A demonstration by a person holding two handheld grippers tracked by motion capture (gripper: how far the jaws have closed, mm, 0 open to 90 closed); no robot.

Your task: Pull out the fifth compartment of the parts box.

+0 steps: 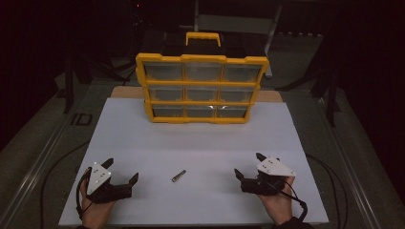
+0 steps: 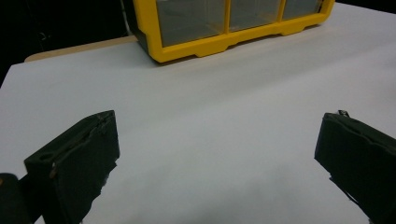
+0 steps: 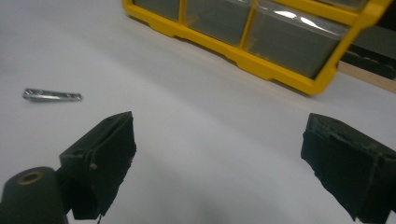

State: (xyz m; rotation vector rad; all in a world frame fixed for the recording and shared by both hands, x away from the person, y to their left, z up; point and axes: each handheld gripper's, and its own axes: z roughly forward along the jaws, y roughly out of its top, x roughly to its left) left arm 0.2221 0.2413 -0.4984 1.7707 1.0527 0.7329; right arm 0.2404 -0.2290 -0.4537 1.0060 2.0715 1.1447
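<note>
A small metal piece point(image 1: 178, 176) is lying on the white tabletop point(image 1: 191, 143), between the left tool point(image 1: 122, 171) and the right tool point(image 1: 248, 167), touched by neither. Both tools are being held wide apart, empty, near the tabletop's front edge, with a yellow drawer organizer point(image 1: 202, 88) standing well beyond them.

The right tool point(image 3: 219, 163) gapes wide over the white table point(image 3: 187, 116), a metal strip point(image 3: 52, 95) left, yellow organizer point(image 3: 261, 60) beyond.

Dim and grainy throughout; black beyond the bench point(image 1: 143, 143); small white glare on the organiser's point(image 1: 202, 88) lower drawers; soft near jaws.
</note>
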